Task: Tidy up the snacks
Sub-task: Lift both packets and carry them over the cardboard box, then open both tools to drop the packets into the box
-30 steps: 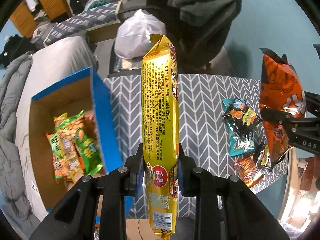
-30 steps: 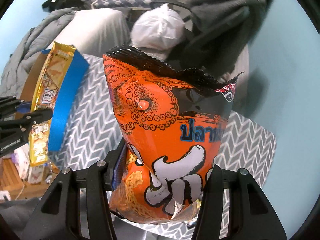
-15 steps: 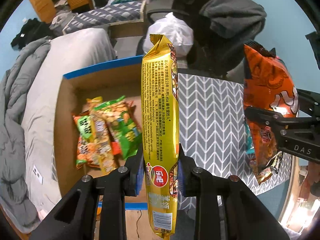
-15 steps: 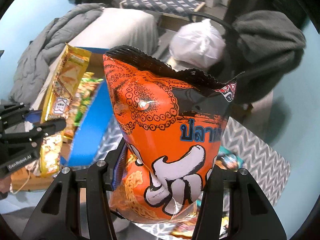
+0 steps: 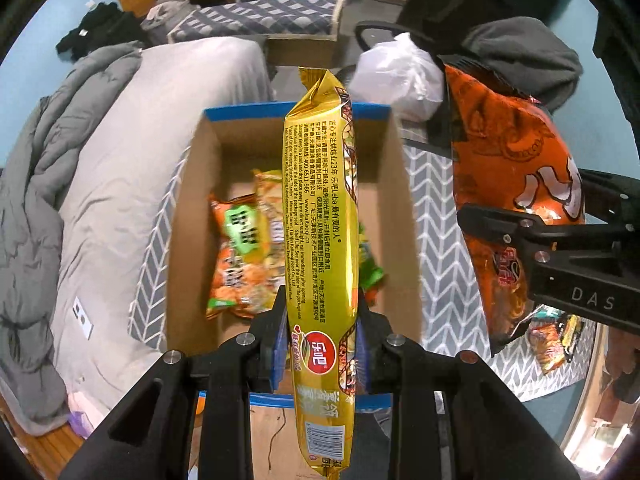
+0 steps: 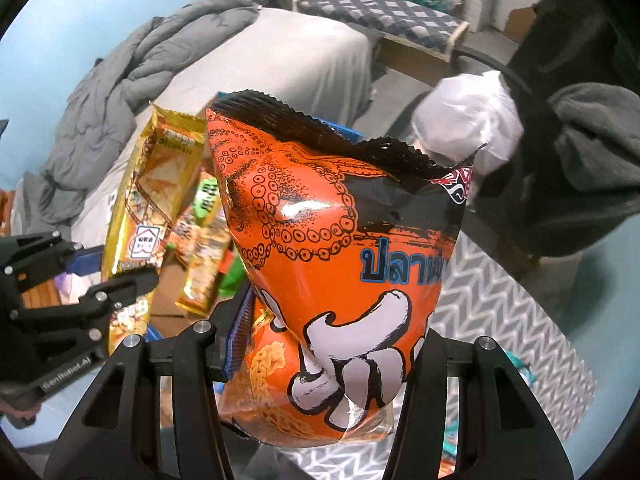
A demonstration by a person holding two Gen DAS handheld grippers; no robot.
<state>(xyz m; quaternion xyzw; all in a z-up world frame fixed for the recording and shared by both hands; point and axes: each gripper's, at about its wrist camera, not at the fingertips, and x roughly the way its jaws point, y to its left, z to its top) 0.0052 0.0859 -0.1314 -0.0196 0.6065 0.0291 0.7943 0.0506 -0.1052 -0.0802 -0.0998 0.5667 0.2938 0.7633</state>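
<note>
Snacks (image 5: 236,256) fill the box (image 5: 188,216) (chevron cloth (image 5: 444,280) beneath)

A table (image 5: 436,216) under a grey-and-white chevron cloth carries an open cardboard box (image 5: 396,184) with a blue rim — snack packets (image 5: 240,256) lie on its floor. A few small packets (image 5: 554,336) lie on the cloth to the box's right. Beside the table, a bed (image 5: 168,120) bears a rumpled grey duvet (image 5: 52,148).

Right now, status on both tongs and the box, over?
Left tongs shut on gold packet, over the open cardboard box. Right tongs shut on orange bag, beside it. Snacks already inside; nothing blocking.
</note>
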